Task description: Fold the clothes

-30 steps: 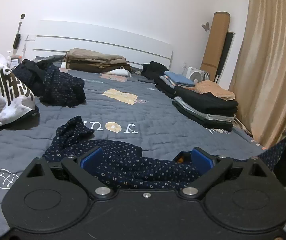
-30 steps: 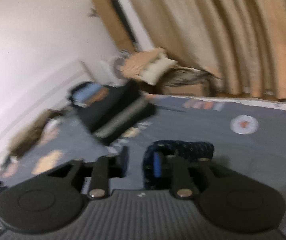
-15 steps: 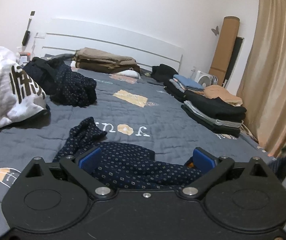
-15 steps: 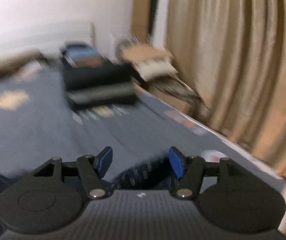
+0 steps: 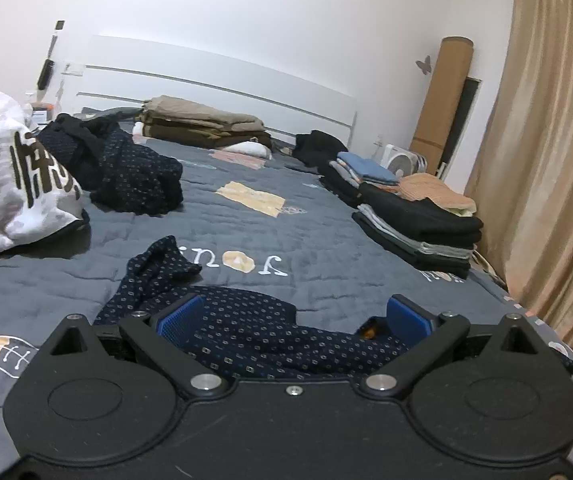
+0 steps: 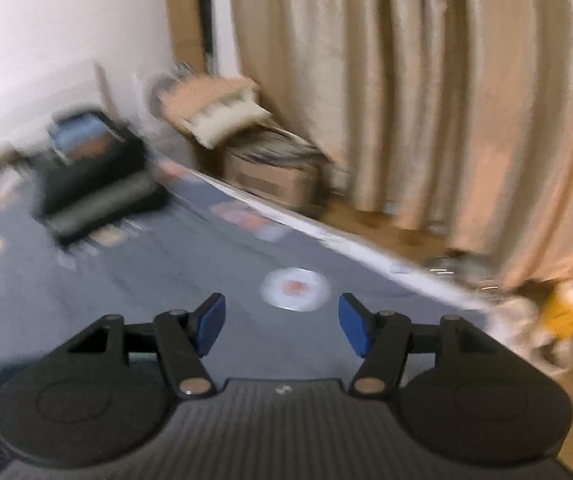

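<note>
A navy garment with small pale dots (image 5: 246,332) lies rumpled on the grey quilted bed (image 5: 246,236), one end trailing toward the upper left. My left gripper (image 5: 292,316) hovers open right over it, the cloth lying between and under its blue pads (image 5: 178,318) without being pinched. In the blurred right wrist view my right gripper (image 6: 282,322) is open over bare quilt (image 6: 166,300) with nothing between its fingers. A sliver of dark cloth shows at that view's lower left edge.
A stack of folded dark clothes (image 5: 418,224) sits at the bed's right edge, tan folded piles (image 5: 202,124) by the headboard, a crumpled dotted navy heap (image 5: 134,176) and a white printed garment (image 5: 18,176) at left. Beige curtains (image 6: 426,100) and a cardboard box (image 6: 270,176) stand beyond the bed.
My right gripper let go of the navy garment's end, opened and swung away toward the bed's edge. The left gripper stayed open over the garment, rising slightly.
</note>
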The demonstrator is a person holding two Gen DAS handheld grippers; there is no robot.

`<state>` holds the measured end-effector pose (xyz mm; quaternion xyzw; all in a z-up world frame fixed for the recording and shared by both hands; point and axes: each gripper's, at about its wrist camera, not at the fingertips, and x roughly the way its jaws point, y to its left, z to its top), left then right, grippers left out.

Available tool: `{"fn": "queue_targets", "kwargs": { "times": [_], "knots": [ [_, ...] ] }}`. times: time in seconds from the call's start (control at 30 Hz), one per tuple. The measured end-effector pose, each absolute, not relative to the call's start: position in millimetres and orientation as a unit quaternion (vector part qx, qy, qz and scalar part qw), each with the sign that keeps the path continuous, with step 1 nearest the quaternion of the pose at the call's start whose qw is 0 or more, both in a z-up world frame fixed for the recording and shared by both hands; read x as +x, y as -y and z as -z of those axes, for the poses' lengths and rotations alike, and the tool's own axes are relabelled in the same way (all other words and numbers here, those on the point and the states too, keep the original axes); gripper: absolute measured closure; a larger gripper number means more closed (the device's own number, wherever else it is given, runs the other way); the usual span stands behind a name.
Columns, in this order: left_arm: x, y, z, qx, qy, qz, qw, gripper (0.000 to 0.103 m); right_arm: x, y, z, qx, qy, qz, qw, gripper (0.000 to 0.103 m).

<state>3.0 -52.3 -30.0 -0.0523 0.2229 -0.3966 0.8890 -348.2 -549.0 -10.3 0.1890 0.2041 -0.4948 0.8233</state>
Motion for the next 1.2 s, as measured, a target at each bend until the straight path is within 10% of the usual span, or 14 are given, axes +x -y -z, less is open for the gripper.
{"fn": "queue_targets", "kwargs": {
  "times": [0.7,0.9,1.13,1.2],
  "knots": [
    [51.8,22.4,34.5,-0.004,-0.203,0.32,0.925,0.007,-129.9,388.9,32.2,0.23,-0.143,0.11,0.956,0.035],
    [128.4,44.5,40.0,0.069,-0.239,0.322,0.913,0.061,-129.2,388.5,36.4,0.233,-0.146,0.111,0.955,0.034],
    [202.3,73.0,88.2,0.109,-0.327,0.308,0.887,0.02,-123.9,381.3,45.9,0.223,-0.16,0.101,0.956,0.034],
    [215.5,77.4,101.6,0.111,-0.345,0.307,0.88,0.025,-121.2,379.0,47.6,0.215,-0.166,0.097,0.958,0.034]
  ]
}}
